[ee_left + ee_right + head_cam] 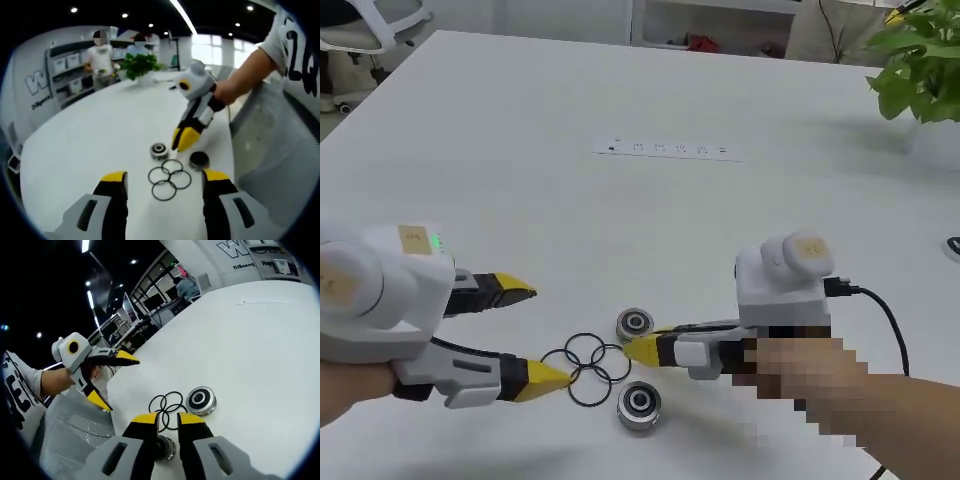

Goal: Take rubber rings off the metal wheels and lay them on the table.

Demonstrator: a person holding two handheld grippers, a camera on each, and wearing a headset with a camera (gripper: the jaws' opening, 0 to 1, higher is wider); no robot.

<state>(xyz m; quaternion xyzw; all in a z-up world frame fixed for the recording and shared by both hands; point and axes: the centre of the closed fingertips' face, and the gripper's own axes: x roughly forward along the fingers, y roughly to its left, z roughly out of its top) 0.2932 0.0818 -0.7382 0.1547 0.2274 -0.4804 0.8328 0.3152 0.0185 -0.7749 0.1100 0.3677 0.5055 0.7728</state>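
Several black rubber rings (585, 365) lie overlapping on the white table (650, 220), between two metal wheels (635, 322) (638, 403). My left gripper (535, 333) is open, its yellow tips on either side of the rings (169, 177) and just short of them. My right gripper (635, 350) is shut, its tip low over the table beside the rings, between the two wheels. In the right gripper view one wheel (201, 400) lies ahead to the right. The other wheel (165, 447) is partly hidden behind the right gripper (168, 419). I see nothing between its fingers.
A flush power strip (665, 150) sits mid-table. A green plant (920, 60) stands at the far right corner. A black cable (890, 320) trails from the right gripper. People (100, 57) stand beyond the table by shelves.
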